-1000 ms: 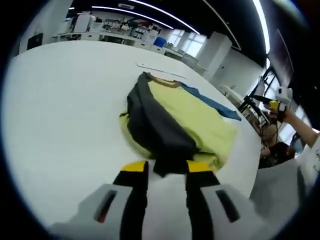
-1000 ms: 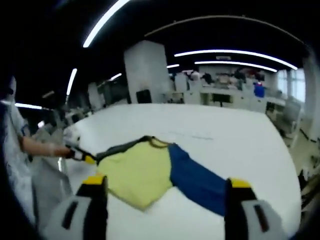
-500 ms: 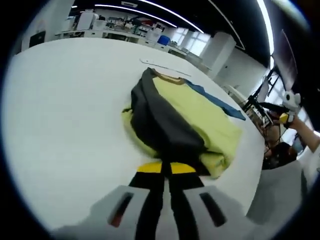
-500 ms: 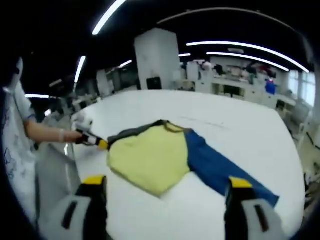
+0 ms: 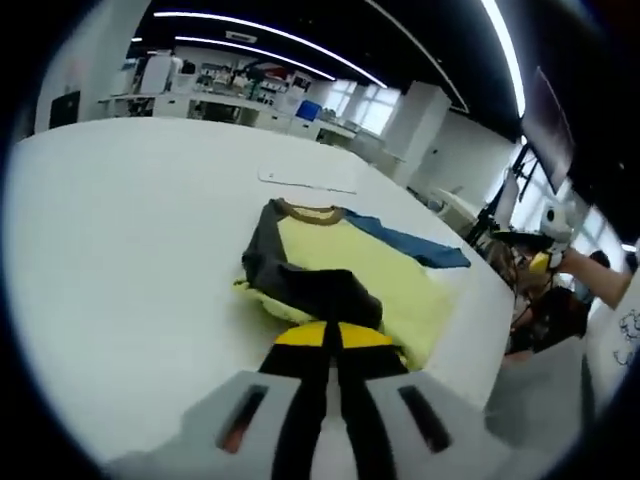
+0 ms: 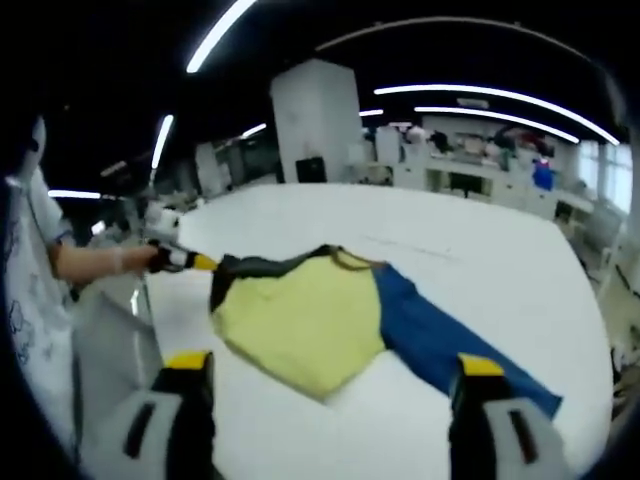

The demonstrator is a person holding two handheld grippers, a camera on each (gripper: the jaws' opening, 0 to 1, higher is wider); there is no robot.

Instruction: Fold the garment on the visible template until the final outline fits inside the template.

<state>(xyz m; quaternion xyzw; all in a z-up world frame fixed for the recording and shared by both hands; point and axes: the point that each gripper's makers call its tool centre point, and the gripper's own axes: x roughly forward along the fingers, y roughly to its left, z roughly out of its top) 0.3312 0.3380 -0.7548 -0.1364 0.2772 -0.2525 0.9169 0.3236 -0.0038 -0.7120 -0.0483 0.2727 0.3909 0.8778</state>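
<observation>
Garment (image 5: 335, 270) dark sleeve pinched between left fingers (image 5: 300, 335); right fingers (image 6: 190, 362) spread, apart from it.

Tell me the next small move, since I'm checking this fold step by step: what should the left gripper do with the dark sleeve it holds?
Probably carry it further across. The left gripper is shut on the dark sleeve, which is bunched over the yellow body, not flat; the right gripper hangs open.

Bare white table (image 5: 120, 230) all around the garment (image 6: 310, 320), nothing in the way
</observation>
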